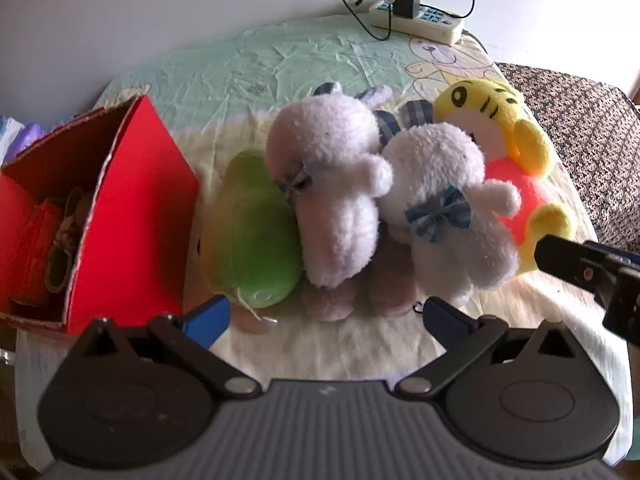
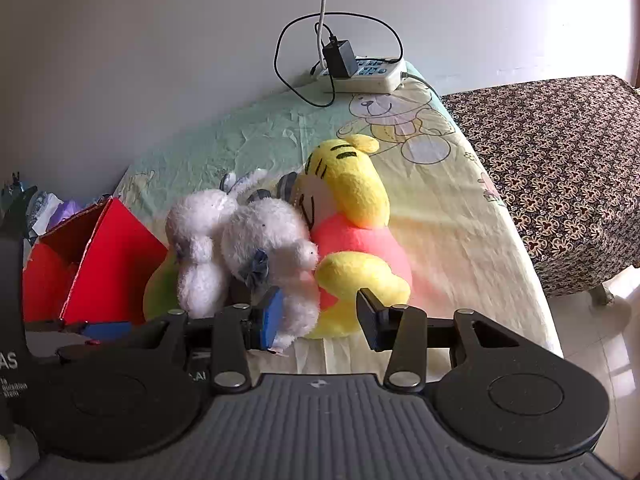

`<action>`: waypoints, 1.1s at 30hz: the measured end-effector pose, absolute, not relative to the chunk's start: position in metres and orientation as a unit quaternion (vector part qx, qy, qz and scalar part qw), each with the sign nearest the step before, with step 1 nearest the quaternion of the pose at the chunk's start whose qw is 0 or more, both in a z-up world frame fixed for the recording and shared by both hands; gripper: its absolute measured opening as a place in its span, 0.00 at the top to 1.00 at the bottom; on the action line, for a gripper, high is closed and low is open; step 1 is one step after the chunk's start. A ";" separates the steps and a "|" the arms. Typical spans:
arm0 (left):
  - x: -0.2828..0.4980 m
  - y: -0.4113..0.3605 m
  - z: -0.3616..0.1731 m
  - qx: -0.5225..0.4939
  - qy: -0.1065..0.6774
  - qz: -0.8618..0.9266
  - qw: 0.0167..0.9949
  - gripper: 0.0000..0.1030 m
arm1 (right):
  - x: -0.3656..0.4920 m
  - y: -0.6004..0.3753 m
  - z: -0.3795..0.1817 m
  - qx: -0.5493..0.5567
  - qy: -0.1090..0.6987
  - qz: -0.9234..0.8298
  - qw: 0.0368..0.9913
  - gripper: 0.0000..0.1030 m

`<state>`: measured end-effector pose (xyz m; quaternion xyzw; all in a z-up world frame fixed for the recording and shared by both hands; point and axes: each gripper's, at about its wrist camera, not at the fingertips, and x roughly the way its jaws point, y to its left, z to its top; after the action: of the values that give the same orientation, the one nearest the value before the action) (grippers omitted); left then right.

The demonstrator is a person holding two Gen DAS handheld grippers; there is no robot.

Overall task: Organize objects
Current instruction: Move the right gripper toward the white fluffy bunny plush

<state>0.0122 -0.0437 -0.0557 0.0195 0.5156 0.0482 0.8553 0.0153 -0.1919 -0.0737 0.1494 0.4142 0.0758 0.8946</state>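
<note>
Several plush toys lie bunched on the bear-print cloth (image 1: 280, 60): a green one (image 1: 252, 232), two white rabbits (image 1: 336, 184) (image 1: 448, 208) and a yellow tiger in a red shirt (image 1: 500, 120). My left gripper (image 1: 326, 316) hovers just in front of their feet, open wide and holding nothing. My right gripper (image 2: 322, 316) is partly open at the right of the pile. The near white rabbit's leg (image 2: 300, 312) and the tiger's yellow foot (image 2: 360, 276) sit between its fingers, and no firm squeeze shows. A red cardboard box (image 1: 132, 208) stands open at the left.
The red box holds a brownish item (image 1: 64, 240). A white power strip (image 2: 368, 74) with a black adapter and looped cables lies at the far edge by the wall. A brown patterned bed cover (image 2: 560, 168) lies to the right. Bags are piled behind the box (image 2: 48, 208).
</note>
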 end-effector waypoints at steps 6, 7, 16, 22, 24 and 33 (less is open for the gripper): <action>0.012 -0.042 -0.062 0.015 0.526 0.042 0.849 0.01 | 0.015 -0.188 -0.076 0.152 0.417 0.082 0.892 0.56; 0.012 -0.042 -0.063 0.016 0.528 0.041 0.848 0.01 | 0.015 -0.187 -0.076 0.152 0.417 0.082 0.892 0.56; 0.014 -0.052 -0.062 0.040 0.532 0.024 0.845 0.01 | 0.015 -0.196 -0.067 0.159 0.399 0.073 0.900 0.56; 0.016 -0.051 -0.052 0.047 0.522 0.016 0.852 0.01 | 0.016 -0.201 -0.069 0.156 0.402 0.071 0.899 0.56; 0.018 -0.050 -0.049 0.047 0.519 0.014 0.853 0.01 | 0.016 -0.202 -0.068 0.157 0.401 0.076 0.900 0.56; 0.027 -0.044 -0.045 0.035 0.505 -0.004 0.863 0.01 | 0.020 -0.198 -0.059 0.156 0.377 0.104 0.907 0.56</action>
<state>0.0273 -0.0441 -0.0453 0.0353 0.5046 -0.0036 0.8626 0.0200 -0.1975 -0.0587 0.1562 0.3766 0.1036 0.9072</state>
